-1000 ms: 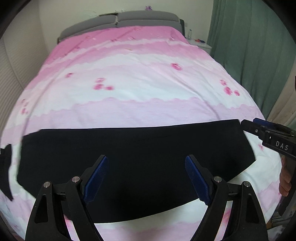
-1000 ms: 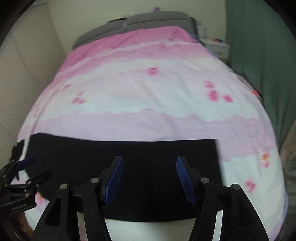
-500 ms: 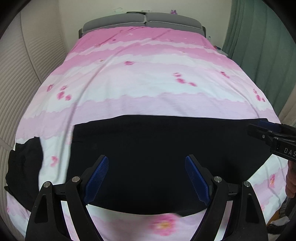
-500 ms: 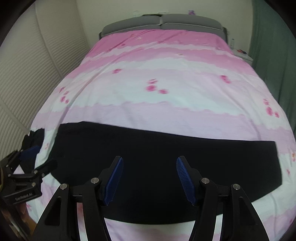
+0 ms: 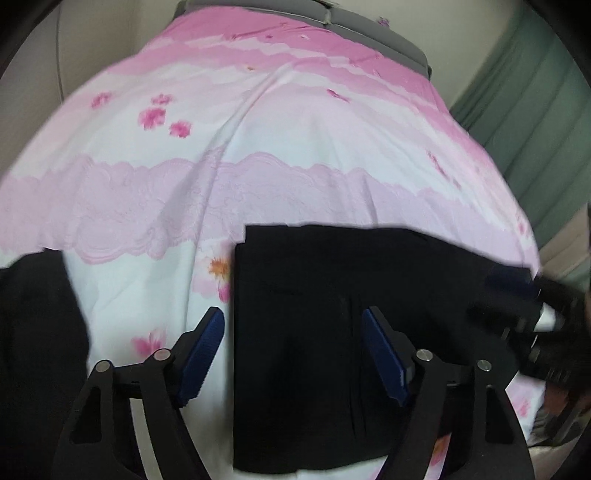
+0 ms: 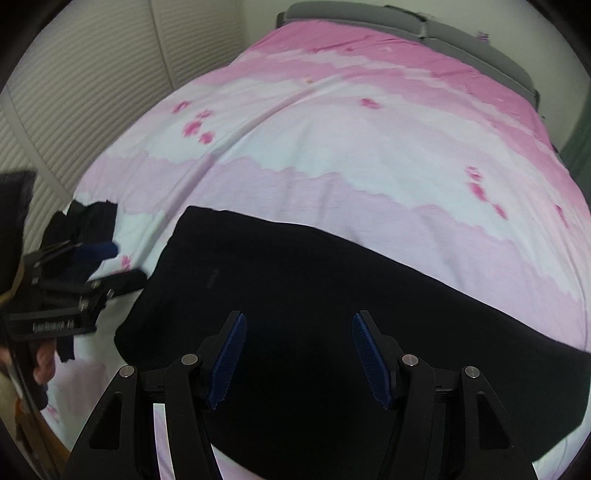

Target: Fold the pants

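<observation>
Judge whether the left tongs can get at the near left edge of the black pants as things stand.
Probably yes. The left tongs hang right over that edge of the black pants, jaws closing but empty, with only the pink bedcover around.

The pants (image 6: 332, 302) are plain black. The duvet cover (image 5: 295, 155) runs in wavy bands, deep pink at the far end, then pale pink and white, scattered with darker pink blossoms, one with an orange centre. The headboard (image 6: 406, 18) is grey, the curtain (image 5: 535, 92) on the right green. Both tongs, left (image 5: 293, 354) and right (image 6: 297, 360), are black with ribbed blue pads (image 6: 229, 360). A second dark garment (image 5: 37, 332) at the left looks black.
</observation>
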A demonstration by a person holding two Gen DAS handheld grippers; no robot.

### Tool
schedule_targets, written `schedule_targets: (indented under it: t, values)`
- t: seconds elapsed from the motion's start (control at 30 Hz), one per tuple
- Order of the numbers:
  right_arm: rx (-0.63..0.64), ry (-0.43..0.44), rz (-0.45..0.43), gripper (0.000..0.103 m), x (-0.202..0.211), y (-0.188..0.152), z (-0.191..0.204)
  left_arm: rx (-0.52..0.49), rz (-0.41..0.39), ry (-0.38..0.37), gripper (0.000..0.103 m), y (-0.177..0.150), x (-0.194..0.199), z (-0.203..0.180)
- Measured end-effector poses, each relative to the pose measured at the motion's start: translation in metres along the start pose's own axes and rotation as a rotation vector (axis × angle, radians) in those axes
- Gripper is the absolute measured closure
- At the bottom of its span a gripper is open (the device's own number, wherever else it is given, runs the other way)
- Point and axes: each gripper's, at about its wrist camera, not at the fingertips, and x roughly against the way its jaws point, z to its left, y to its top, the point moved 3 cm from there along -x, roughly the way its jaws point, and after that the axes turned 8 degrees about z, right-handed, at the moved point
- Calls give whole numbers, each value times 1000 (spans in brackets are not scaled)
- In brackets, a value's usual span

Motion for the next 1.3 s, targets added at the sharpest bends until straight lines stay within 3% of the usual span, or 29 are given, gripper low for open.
schedule_targets:
  t: [0.1,0.3,0.37,0.43,0.67,0.77,0.9,1.0,1.07,1.1,1.3]
  values:
    - [8,12,34,42,-19,11,15,70,7,-101,35,16,-17,25]
    - [17,5,71,42,-39,19,29,149,26,-196,44,37,-43,50]
    - [22,-4,77,42,-43,21,32,152,84,-229,51,42,-58,51]
    - [22,-8,81,42,-46,24,35,143,126,-237,70,41,-64,50]
    - [14,2,74,42,-44,32,35,75,134,-312,74,37,-37,43]
    - [14,9,67,42,-45,36,36,53,162,-317,74,42,-46,36]
    - [11,11,80,42,-50,36,37,96,213,-405,74,48,-73,27]
    - [15,5,88,42,-52,35,38,123,260,-372,74,51,-99,20]
    - [20,-4,90,42,-53,35,37,151,256,-332,82,53,-103,19]
    - [19,-9,87,42,-53,35,37,163,251,-310,93,53,-102,20]
    - [11,-20,76,42,-49,36,36,186,180,-279,95,47,-77,28]
